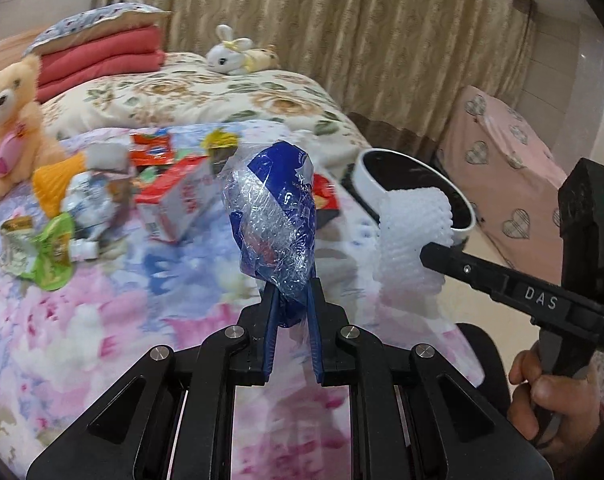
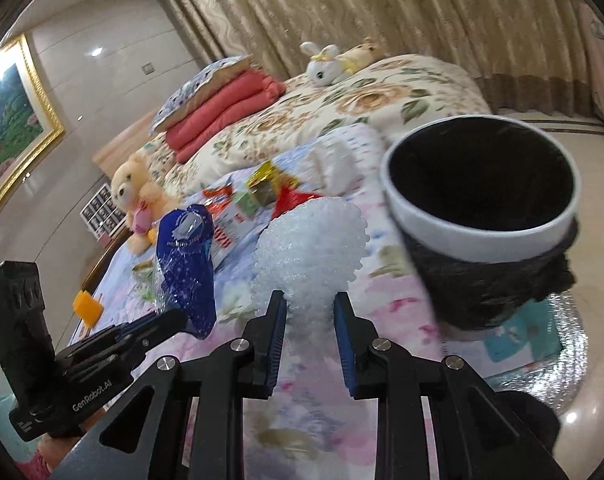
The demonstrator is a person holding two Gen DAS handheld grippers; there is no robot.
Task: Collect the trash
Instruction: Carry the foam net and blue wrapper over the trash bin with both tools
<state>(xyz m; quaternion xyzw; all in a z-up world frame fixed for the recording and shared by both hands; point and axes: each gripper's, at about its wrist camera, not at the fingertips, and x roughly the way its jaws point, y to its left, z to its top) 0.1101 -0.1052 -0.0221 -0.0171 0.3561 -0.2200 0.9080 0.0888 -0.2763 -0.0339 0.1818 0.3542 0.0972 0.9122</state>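
Left wrist view shows the left gripper (image 1: 294, 300) pinching a blue plastic wrapper (image 1: 274, 220) and the right gripper (image 2: 308, 312) clamping white foam netting (image 2: 306, 248) beside the trash bin (image 2: 482, 236), above the bed (image 1: 102, 320); either light, springy piece may slip free or catch the rim.

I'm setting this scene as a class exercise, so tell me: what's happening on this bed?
A person is clearing trash off a bed, a gripper in each hand. The left gripper is shut on a crumpled blue wrapper; the right gripper is shut on a piece of white foam netting. Both are held up near a bin lined with a black bag. More wrappers and a carton lie on the bedspread, beside a teddy bear.
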